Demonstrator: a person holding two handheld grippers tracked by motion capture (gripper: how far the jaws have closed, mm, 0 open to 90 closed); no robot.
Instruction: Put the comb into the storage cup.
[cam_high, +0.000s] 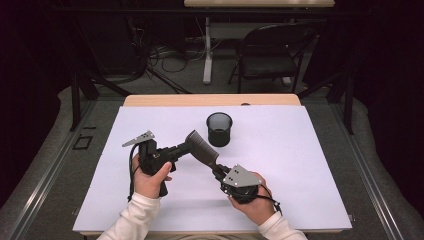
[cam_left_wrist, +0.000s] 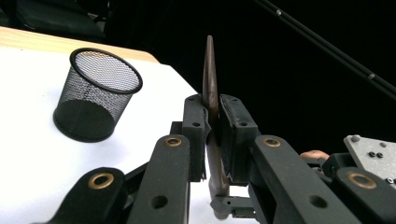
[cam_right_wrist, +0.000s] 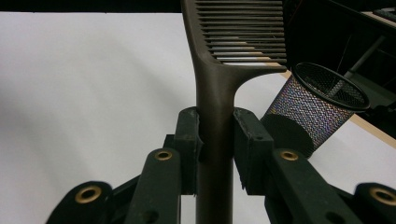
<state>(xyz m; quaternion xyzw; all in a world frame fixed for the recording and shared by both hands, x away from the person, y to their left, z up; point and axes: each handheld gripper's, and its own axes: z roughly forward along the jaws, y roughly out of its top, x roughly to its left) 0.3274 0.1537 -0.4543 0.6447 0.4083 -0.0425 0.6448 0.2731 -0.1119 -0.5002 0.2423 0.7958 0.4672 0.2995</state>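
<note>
Over the white table (cam_high: 150, 200), near the mesh cup (cam_high: 219, 129), both my claws clamp the comb (cam_high: 201, 146), so my left claw (cam_high: 186, 148) should let go only while my right claw (cam_high: 216, 170) holds the handle firmly.

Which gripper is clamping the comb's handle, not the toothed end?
The right gripper: its jaws pinch the comb on the plain handle; the left gripper grips the toothed head.

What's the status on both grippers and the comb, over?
Left gripper shut on comb near its head. Right gripper shut on the handle. Comb held off the table. Mesh cup upright just beyond, nothing in between.
</note>
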